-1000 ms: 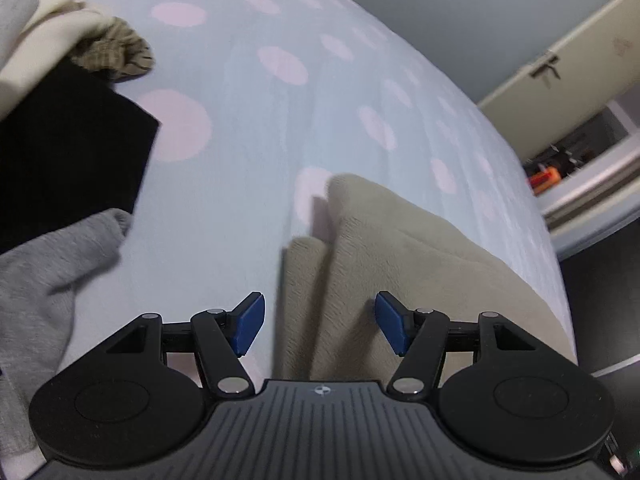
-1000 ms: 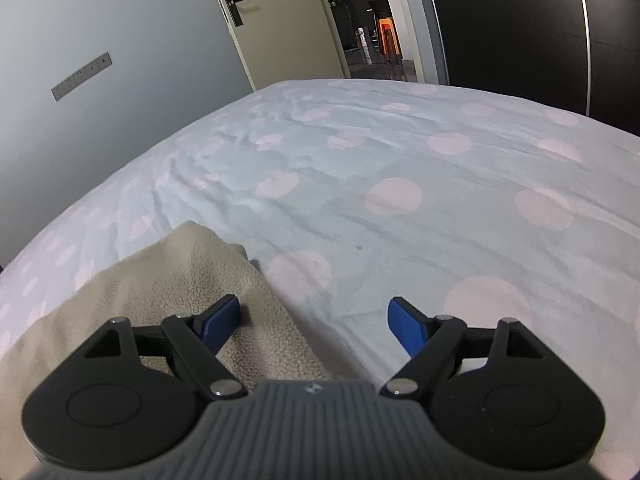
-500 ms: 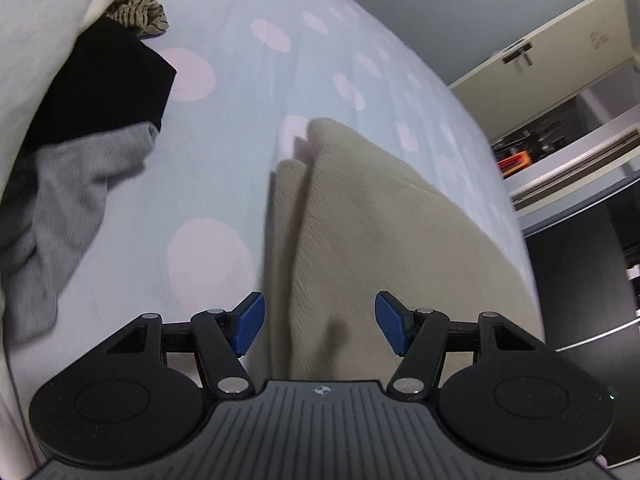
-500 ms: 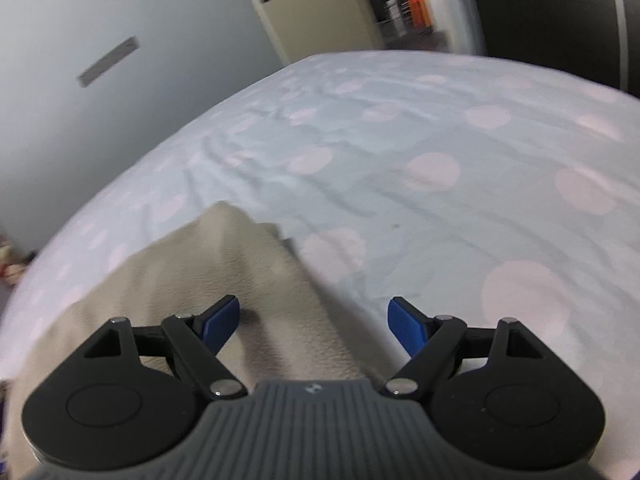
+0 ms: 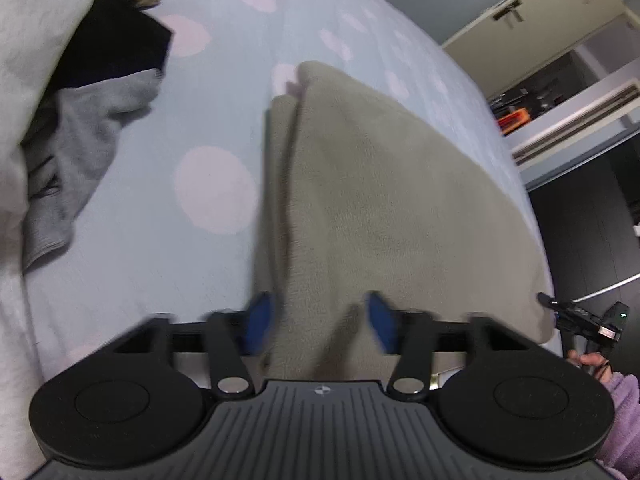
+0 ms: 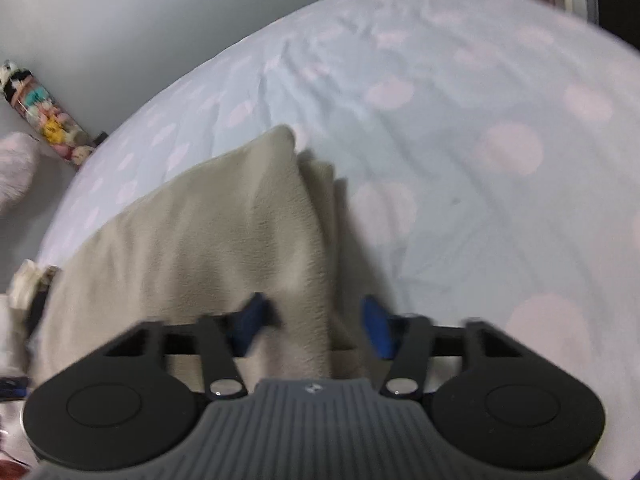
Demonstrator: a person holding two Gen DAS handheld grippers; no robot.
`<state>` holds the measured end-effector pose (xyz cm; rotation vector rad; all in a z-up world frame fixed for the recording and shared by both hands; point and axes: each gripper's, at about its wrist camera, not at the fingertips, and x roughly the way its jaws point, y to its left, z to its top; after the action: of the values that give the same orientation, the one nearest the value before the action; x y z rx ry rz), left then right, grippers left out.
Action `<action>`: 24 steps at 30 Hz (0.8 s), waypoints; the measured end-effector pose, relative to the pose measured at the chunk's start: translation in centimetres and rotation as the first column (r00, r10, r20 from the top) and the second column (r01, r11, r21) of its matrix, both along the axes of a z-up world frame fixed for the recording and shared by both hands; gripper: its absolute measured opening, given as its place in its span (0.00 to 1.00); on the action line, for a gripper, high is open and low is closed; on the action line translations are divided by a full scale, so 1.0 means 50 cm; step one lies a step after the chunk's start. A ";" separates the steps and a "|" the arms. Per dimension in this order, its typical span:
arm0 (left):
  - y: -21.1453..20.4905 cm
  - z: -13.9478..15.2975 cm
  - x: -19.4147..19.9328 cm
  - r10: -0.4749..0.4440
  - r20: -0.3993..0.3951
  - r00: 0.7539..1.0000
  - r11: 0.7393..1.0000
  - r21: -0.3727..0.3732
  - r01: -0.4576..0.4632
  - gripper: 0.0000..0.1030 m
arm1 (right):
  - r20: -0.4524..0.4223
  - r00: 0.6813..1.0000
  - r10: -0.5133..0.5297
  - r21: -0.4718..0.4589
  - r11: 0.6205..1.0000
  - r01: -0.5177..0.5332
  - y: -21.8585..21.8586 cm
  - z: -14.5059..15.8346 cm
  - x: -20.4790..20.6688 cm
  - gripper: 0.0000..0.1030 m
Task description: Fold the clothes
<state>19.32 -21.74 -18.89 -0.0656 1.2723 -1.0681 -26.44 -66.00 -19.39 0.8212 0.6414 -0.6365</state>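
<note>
A beige fleece garment (image 5: 380,180) lies folded on the pale blue, pink-dotted bed sheet (image 5: 160,260), with a doubled edge along its left side. My left gripper (image 5: 320,320) hovers over its near end. The jaws are closing with the folded edge between them, and the blurred pads do not clearly press on it. In the right wrist view the same garment (image 6: 220,220) runs away from my right gripper (image 6: 316,322). Its jaws are closing too, around the garment's right-hand folded edge, and a gap shows beside the right pad.
A heap of clothes lies at the left: a grey garment (image 5: 80,128), a black one (image 5: 116,48) and a white one (image 5: 20,60). A purple sleeve (image 5: 620,400) shows at the lower right. A tube of colourful items (image 6: 44,120) stands by the grey wall. Open sheet (image 6: 480,140) lies to the right.
Both grippers have shifted so that the beige garment's edges now lie between their jaws. The right one swung left onto the cloth. Both pairs of jaws have narrowed.
</note>
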 end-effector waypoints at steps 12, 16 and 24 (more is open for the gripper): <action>0.035 0.101 -0.034 -0.049 0.094 0.994 0.998 -0.030 0.052 0.06 | 0.182 0.982 0.042 -0.052 0.998 -0.033 0.034 0.102 -0.036 0.11; 0.048 0.070 -0.038 -0.055 0.065 0.996 0.997 0.053 0.052 0.04 | 0.152 0.988 0.012 -0.025 1.000 -0.008 0.037 0.070 -0.052 0.11; 0.024 -0.003 -0.025 -0.075 0.064 0.995 0.976 0.208 0.060 0.02 | 0.010 1.000 -0.022 0.019 1.000 0.021 0.024 -0.026 -0.035 0.11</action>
<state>18.08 -20.54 -19.03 0.1730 1.3212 -0.9818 -28.20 -64.81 -20.69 0.8490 0.6304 -0.6462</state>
